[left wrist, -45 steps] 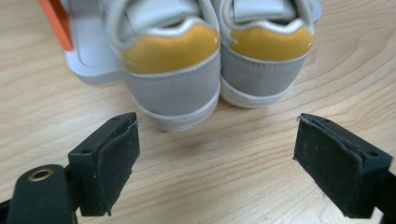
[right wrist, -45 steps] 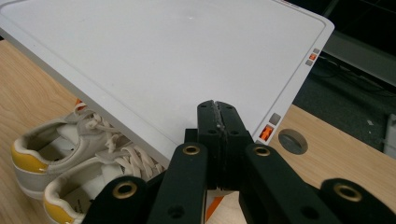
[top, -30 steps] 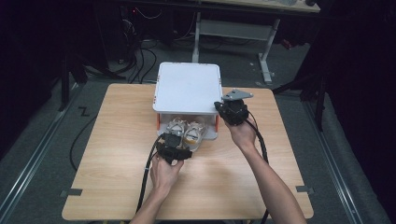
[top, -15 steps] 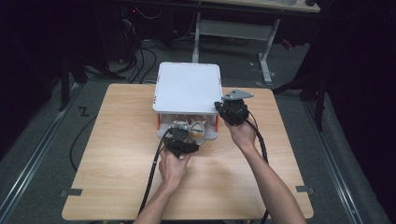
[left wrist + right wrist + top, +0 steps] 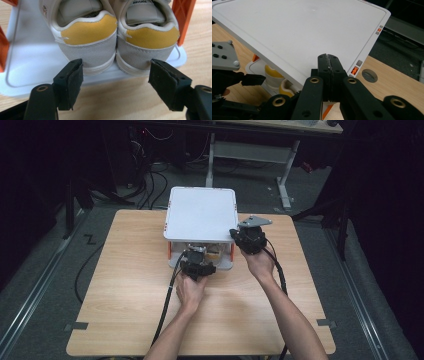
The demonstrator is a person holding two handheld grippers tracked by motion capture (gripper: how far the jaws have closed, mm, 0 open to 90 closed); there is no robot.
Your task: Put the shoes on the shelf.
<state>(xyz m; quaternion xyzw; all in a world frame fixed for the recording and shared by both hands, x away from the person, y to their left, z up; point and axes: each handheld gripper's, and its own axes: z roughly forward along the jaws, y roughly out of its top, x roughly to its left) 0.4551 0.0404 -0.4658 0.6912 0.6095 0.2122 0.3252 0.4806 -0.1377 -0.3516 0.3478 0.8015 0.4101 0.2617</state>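
facing the heels of a pair of shoes [image 5: 115, 42], the left gripper [image 5: 115, 82] has its jaws apart, one tip before the outer edge of each heel, and they have just been closing a little with nothing pressed between them. the shoes are pale grey with yellow heel patches and stand side by side, touching, on the white bottom tray [image 5: 30, 62] of a shoe box [image 5: 201, 215], between orange corner posts [image 5: 183, 17]. in the high view the box stands at the far middle of the wooden table [image 5: 125, 285]. the right gripper [image 5: 329, 72] has its jaws pressed together, empty, resting at the near right corner of the raised white lid [image 5: 294, 27].
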